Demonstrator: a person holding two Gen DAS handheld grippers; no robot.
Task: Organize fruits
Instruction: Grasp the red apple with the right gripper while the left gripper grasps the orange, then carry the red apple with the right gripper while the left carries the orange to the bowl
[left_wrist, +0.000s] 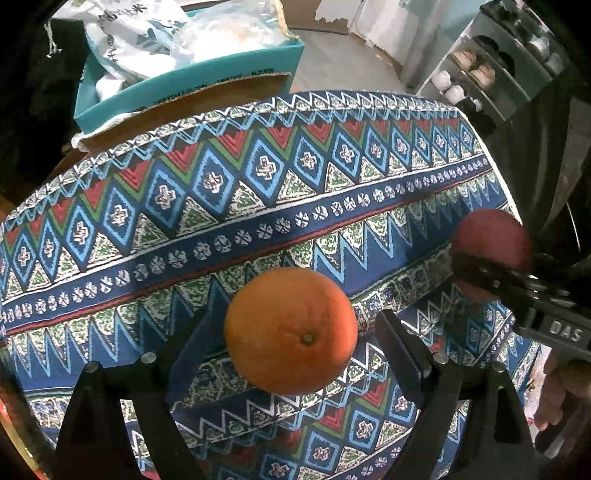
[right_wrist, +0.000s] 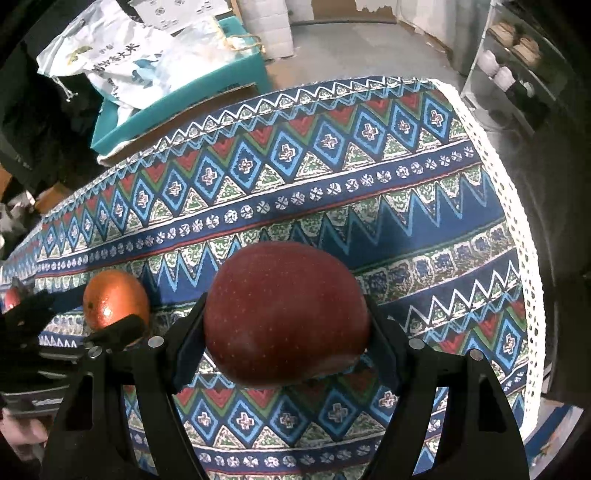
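Red apple (right_wrist: 286, 314) is clamped in your right gripper (right_wrist: 286, 325) above the patterned cloth (right_wrist: 369, 184). Left gripper (left_wrist: 291, 332) stands wide around the orange (left_wrist: 291, 330) — pads not touching. Both firm, round, slick — grip at the widest part.

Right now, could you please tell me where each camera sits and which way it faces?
Left wrist: on the left gripper, facing steeply down at the orange between its open jaws, over the patterned cloth; a hand shows lower right.
Right wrist: on the right gripper, facing steeply down at the apple clamped in its jaws.
Shared: orange, apple, cloth, teal box, and each other's gripper.
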